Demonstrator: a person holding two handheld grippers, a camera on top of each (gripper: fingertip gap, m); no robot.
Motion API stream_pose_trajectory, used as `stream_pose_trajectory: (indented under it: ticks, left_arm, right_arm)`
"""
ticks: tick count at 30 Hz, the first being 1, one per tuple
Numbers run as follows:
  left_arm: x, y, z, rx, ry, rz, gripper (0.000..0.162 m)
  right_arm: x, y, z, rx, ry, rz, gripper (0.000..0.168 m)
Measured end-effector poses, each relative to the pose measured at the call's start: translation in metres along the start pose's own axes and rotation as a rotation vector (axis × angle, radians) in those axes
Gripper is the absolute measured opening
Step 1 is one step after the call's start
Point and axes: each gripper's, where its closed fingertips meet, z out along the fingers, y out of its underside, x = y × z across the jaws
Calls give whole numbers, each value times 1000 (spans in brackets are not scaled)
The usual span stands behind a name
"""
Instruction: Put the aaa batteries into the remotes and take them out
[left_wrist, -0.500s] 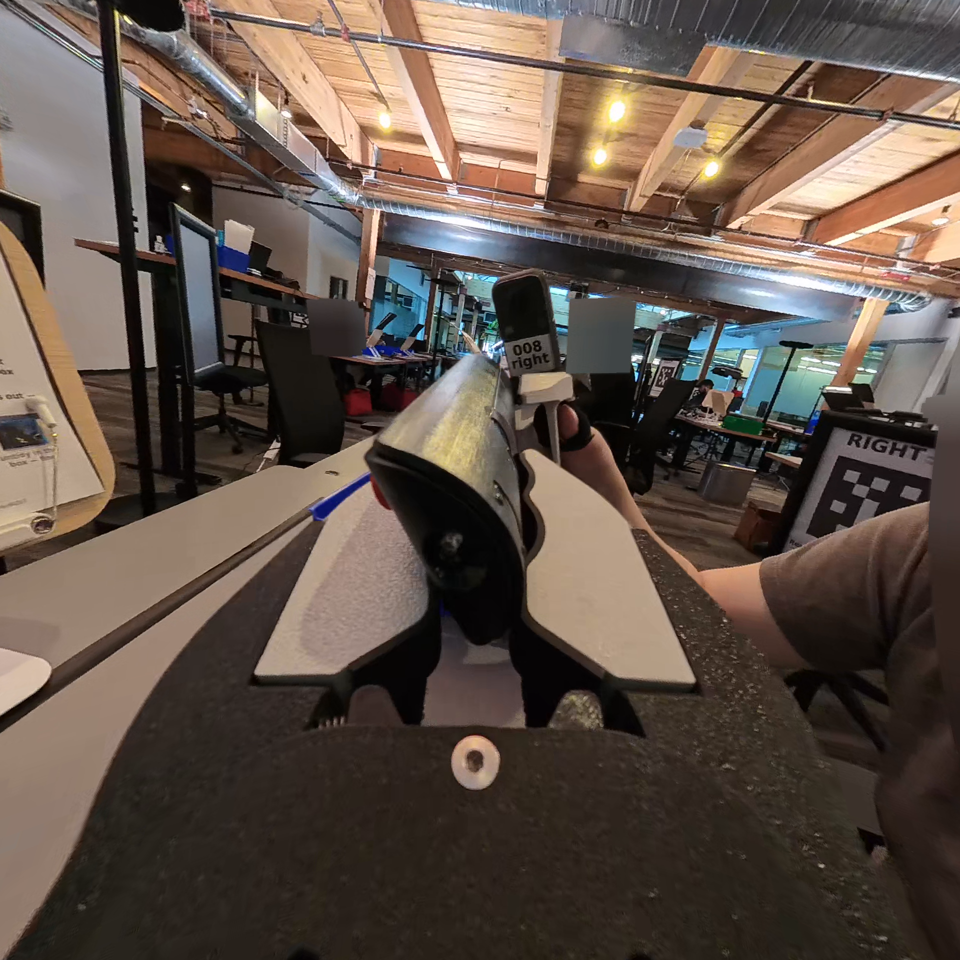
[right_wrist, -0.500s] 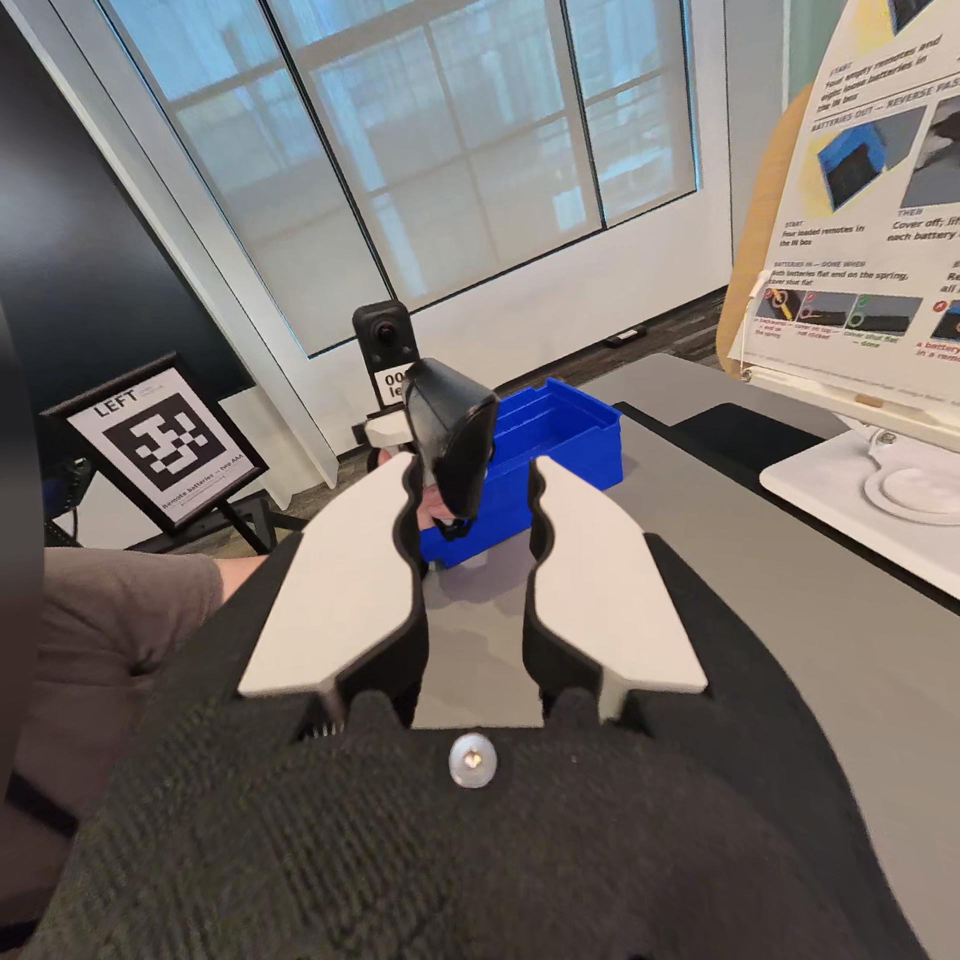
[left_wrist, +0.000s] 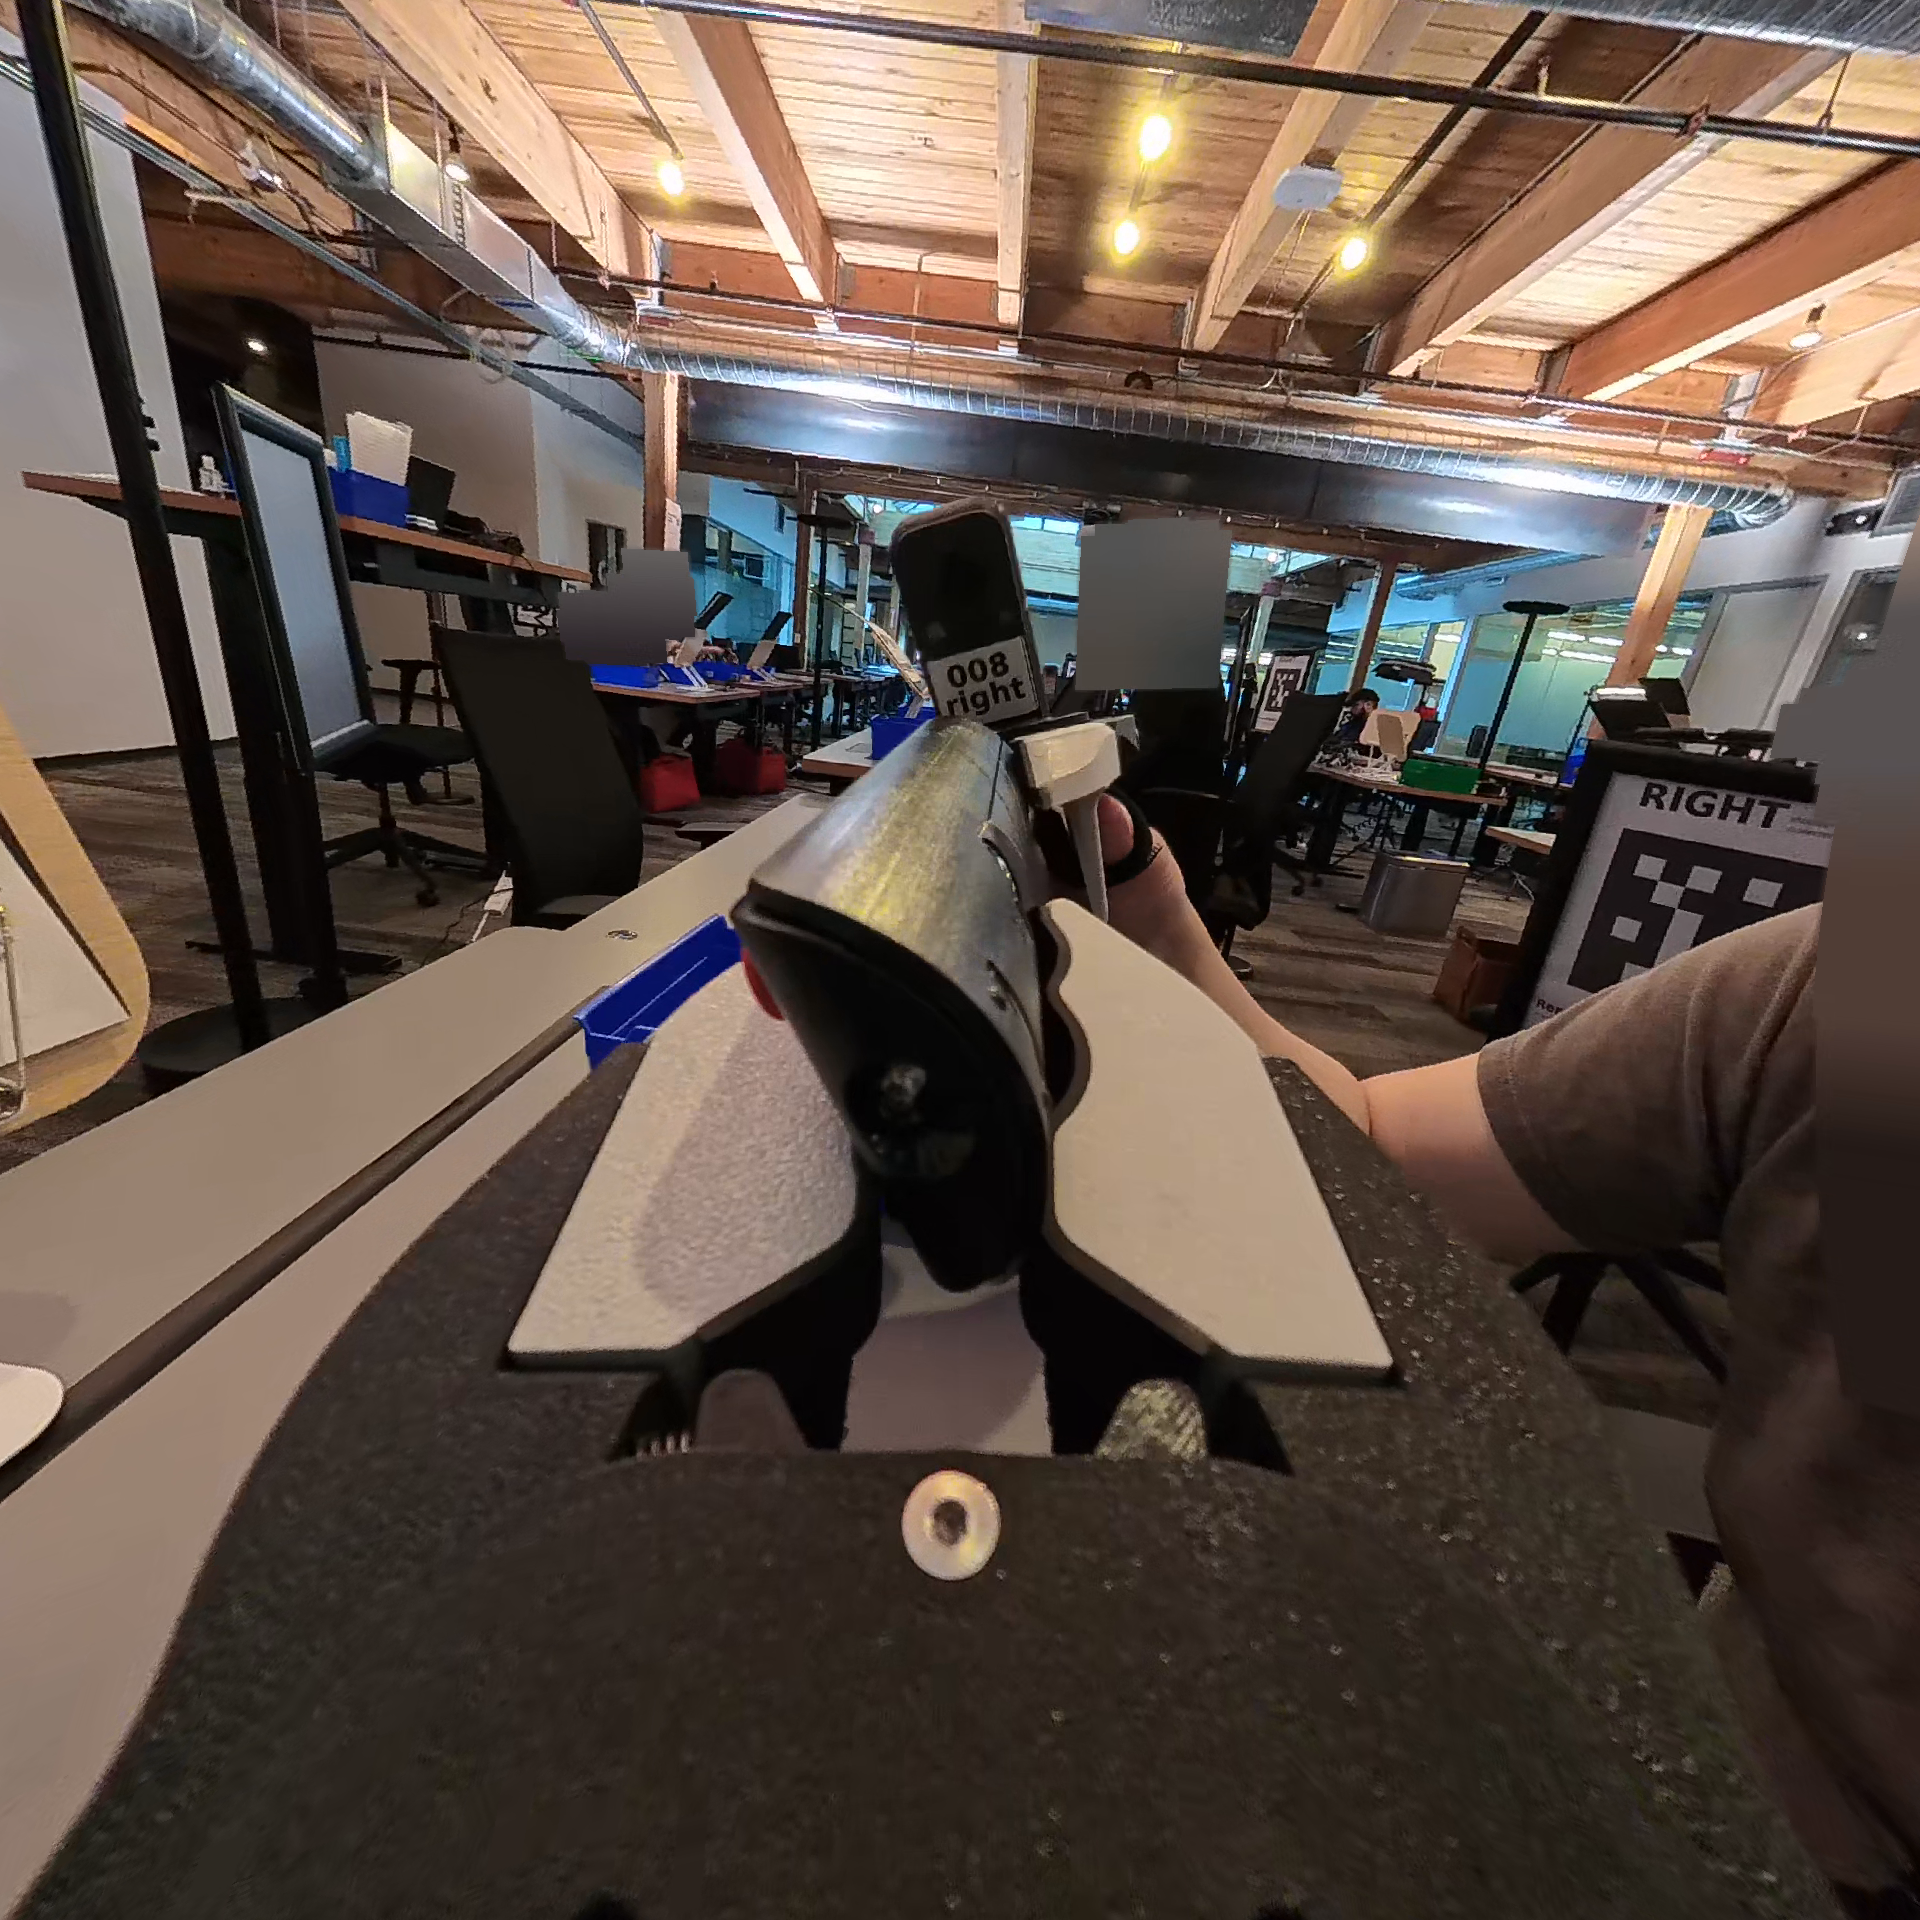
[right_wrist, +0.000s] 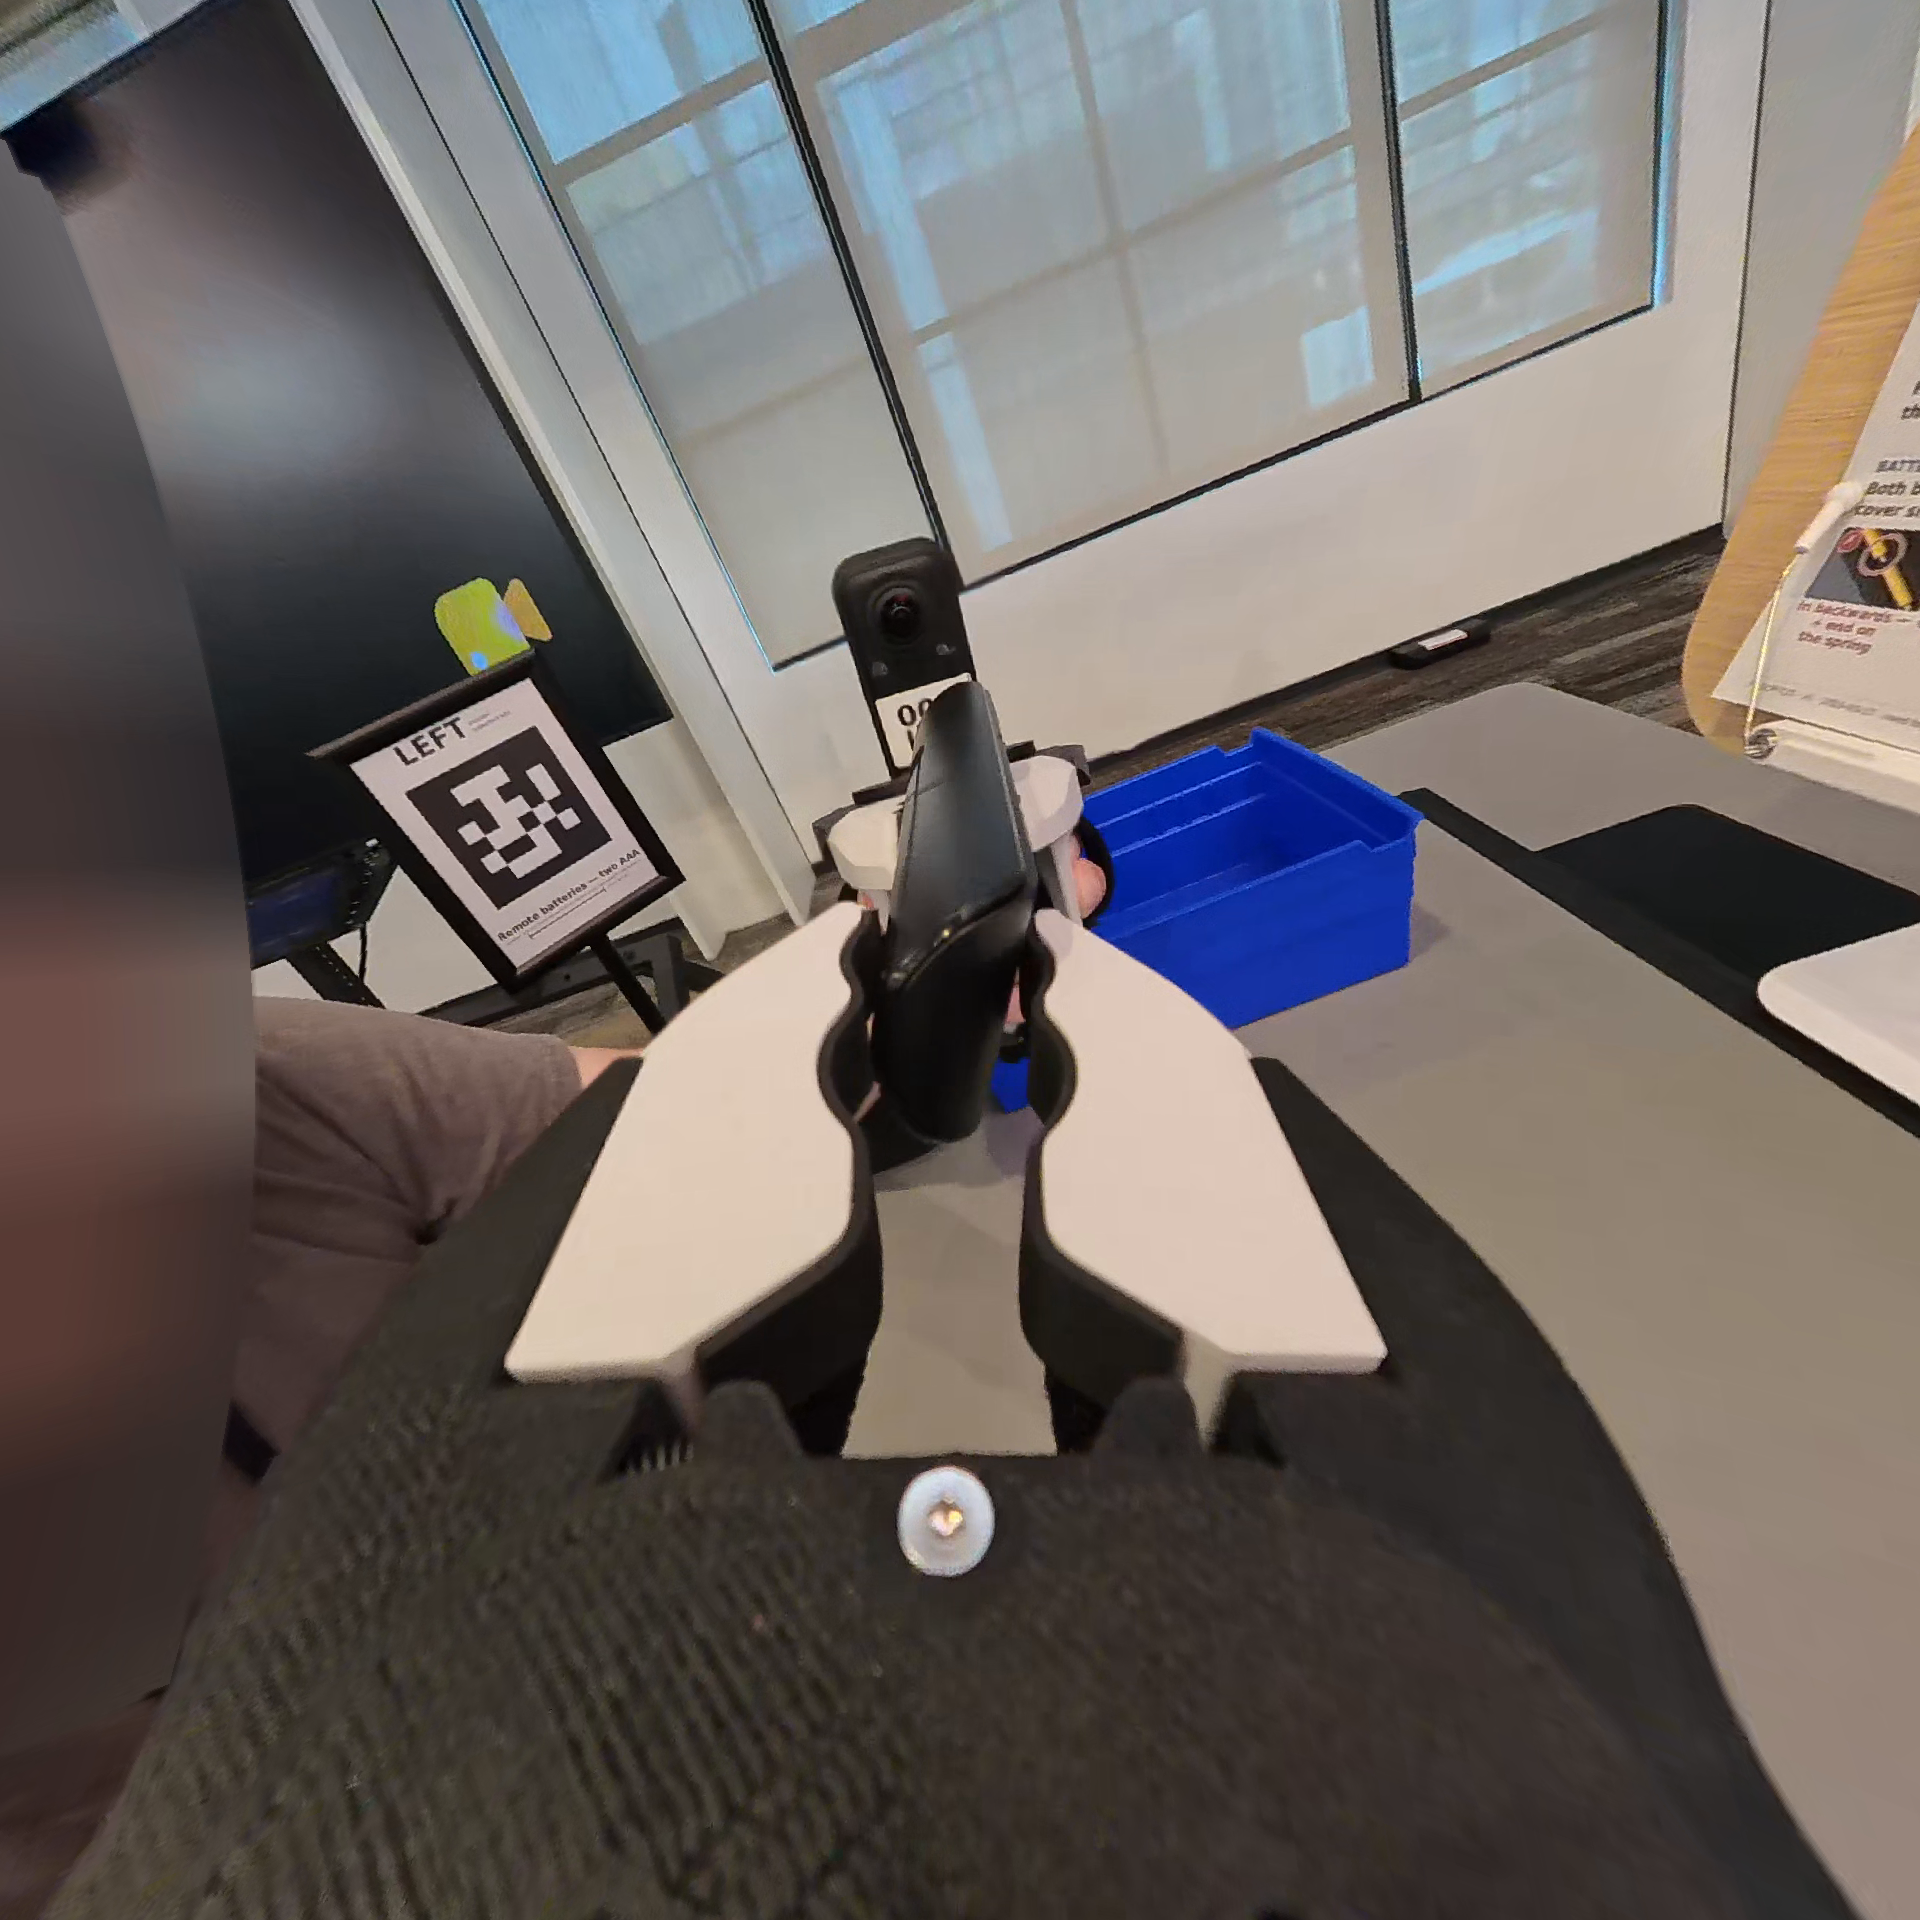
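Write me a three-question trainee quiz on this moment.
1. True or false: the black remote lies flat on the grey table.
2. What sits between the fingers of the right gripper? A) a battery, B) the remote, C) nothing.
3. Fill in: in the right wrist view, beyond the remote, the table carries a ___ bin.

Key: 1. False: it is held off the table, one end in the left gripper, the other in the right gripper. 2. B. 3. Blue.
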Motion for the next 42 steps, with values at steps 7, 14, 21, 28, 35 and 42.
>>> stream_pose_trajectory:
  ticks: [7, 14, 21, 28, 35, 42]
  left_arm:
    - [3, 2, 3, -41, -35, 94, 28]
    - [14, -4, 2, -71, -16, 139, 28]
    - [17, -8, -1, -98, -20, 156, 27]
    - [18, -6, -2, -133, -18, 160, 27]
    - [18, 0, -2, -204, -42, 171, 26]
    - [17, 13, 10, -241, -79, 187, 26]
  right_arm:
    - [2, 4, 4, 2, 0, -5, 26]
    - [-11, 5, 5, -46, -39, -49, 25]
    - [-15, 7, 8, -59, -75, -41, 25]
    - [-15, 9, 9, -83, -87, -34, 26]
    - [-13, 13, 8, -122, -70, -43, 27]
    - [-6, 25, 21, -109, -81, 17, 36]
